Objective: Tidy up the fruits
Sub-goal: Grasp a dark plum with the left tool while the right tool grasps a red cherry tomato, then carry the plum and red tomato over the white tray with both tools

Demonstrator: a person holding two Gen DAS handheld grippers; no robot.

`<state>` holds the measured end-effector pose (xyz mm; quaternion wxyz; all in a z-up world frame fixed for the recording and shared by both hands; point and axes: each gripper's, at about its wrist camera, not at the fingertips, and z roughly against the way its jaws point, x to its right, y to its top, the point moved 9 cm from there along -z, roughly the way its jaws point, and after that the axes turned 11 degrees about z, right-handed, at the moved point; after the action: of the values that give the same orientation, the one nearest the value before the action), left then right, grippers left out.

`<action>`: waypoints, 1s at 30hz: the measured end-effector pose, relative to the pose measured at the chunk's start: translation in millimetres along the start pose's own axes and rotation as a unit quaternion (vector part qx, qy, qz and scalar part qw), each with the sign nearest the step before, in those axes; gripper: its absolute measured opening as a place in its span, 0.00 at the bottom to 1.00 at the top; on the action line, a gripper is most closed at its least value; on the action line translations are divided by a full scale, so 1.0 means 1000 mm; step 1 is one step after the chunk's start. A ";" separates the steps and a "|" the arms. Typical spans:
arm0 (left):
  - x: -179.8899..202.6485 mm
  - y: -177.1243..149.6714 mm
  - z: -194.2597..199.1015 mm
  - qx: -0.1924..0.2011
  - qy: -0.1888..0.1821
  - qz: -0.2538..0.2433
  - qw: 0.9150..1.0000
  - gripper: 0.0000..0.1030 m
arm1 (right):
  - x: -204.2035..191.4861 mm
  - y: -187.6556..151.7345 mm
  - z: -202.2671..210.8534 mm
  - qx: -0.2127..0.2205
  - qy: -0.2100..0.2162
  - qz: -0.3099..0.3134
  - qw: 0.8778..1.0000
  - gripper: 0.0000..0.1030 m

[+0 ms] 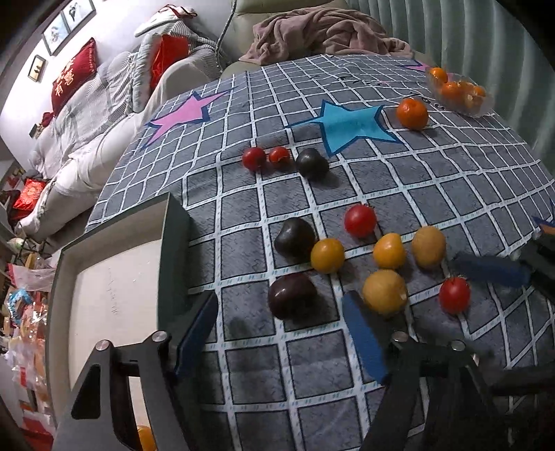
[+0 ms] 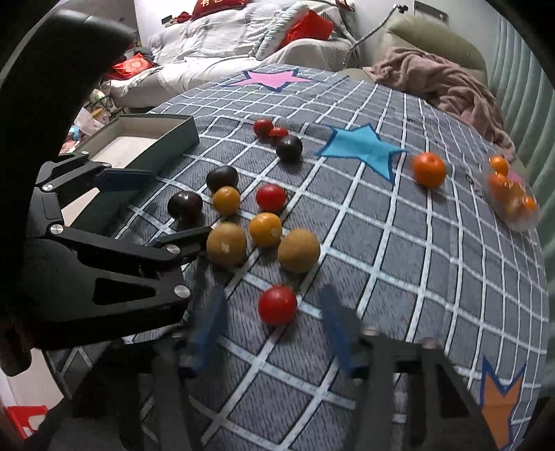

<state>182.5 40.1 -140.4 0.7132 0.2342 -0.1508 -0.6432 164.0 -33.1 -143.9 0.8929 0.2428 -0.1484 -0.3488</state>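
Observation:
Fruits lie scattered on a grey checked cloth: dark plums, red tomatoes, yellow and tan fruits, one loose orange. My left gripper is open, low over the cloth, with a dark plum between its fingers and a tan fruit against the right finger. It also shows in the right wrist view. My right gripper is open with a red tomato between its blurred fingers. An empty grey box stands at the left.
A clear plastic tray of small oranges sits at the far right edge of the cloth. A pink blanket lies behind the table, with a sofa and red cushions to the left. Clutter lies on the floor at left.

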 end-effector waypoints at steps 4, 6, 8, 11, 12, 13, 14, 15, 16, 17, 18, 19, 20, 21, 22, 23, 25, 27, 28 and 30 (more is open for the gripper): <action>0.007 -0.002 0.000 -0.006 -0.025 0.010 1.000 0.34 | 0.004 -0.003 0.003 0.005 0.029 -0.028 0.999 0.22; 0.007 -0.004 0.003 -0.001 -0.019 0.012 1.000 0.33 | 0.007 -0.008 0.007 0.007 0.041 -0.046 0.998 0.22; 0.005 -0.007 0.005 0.000 -0.018 0.021 1.000 0.30 | 0.012 -0.016 0.012 0.007 0.049 -0.064 0.997 0.22; -0.001 -0.014 0.011 -0.005 -0.031 0.042 0.999 0.30 | 0.018 -0.028 0.019 0.007 0.057 -0.087 0.995 0.22; -0.002 -0.017 0.013 -0.007 -0.035 0.049 0.998 0.30 | 0.020 -0.031 0.021 0.007 0.059 -0.093 0.994 0.22; -0.004 -0.021 0.016 -0.009 -0.039 0.056 0.998 0.30 | 0.022 -0.034 0.024 0.007 0.063 -0.102 0.993 0.22; -0.005 -0.025 0.018 -0.012 -0.043 0.063 0.997 0.30 | 0.023 -0.037 0.026 0.007 0.064 -0.108 0.992 0.22; -0.005 -0.028 0.020 -0.014 -0.047 0.068 0.996 0.30 | 0.025 -0.041 0.028 0.006 0.065 -0.116 0.991 0.22; -0.005 -0.031 0.021 -0.015 -0.049 0.071 0.996 0.30 | 0.025 -0.044 0.030 0.006 0.066 -0.121 0.990 0.22; -0.006 -0.034 0.022 -0.015 -0.051 0.073 0.996 0.30 | 0.026 -0.045 0.031 0.005 0.066 -0.124 0.990 0.22; -0.006 -0.037 0.025 -0.016 -0.054 0.075 0.996 0.30 | 0.026 -0.047 0.033 0.005 0.067 -0.127 0.990 0.22; -0.005 -0.041 0.028 -0.015 -0.057 0.077 0.995 0.30 | 0.025 -0.049 0.034 0.004 0.066 -0.128 0.990 0.22; -0.005 -0.044 0.030 -0.015 -0.059 0.078 0.995 0.30 | 0.025 -0.051 0.036 0.003 0.064 -0.129 0.990 0.22; -0.005 -0.046 0.033 -0.015 -0.062 0.079 0.995 0.30 | 0.025 -0.052 0.037 0.003 0.064 -0.129 0.990 0.22; -0.005 -0.049 0.036 -0.015 -0.065 0.081 0.994 0.30 | 0.025 -0.053 0.038 0.002 0.063 -0.129 0.990 0.22; -0.005 -0.051 0.039 -0.014 -0.067 0.083 0.994 0.30 | 0.024 -0.054 0.039 0.002 0.062 -0.130 0.990 0.22; -0.007 -0.053 0.045 -0.012 -0.070 0.087 0.994 0.30 | 0.023 -0.055 0.041 0.001 0.063 -0.132 0.989 0.22; -0.008 -0.054 0.052 -0.007 -0.074 0.090 0.993 0.30 | 0.023 -0.054 0.043 0.001 0.064 -0.135 0.989 0.22; -0.009 -0.054 0.056 -0.005 -0.076 0.091 0.993 0.30 | 0.022 -0.054 0.045 0.002 0.064 -0.135 0.989 0.22; -0.012 -0.054 0.062 0.001 -0.079 0.094 0.992 0.30 | 0.019 -0.050 0.049 0.004 0.065 -0.135 0.989 0.22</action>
<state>103.0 39.5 -115.4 0.7558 0.1680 -0.2288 -0.5901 129.1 -94.7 -128.0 0.8443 0.2866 -0.0570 -0.4492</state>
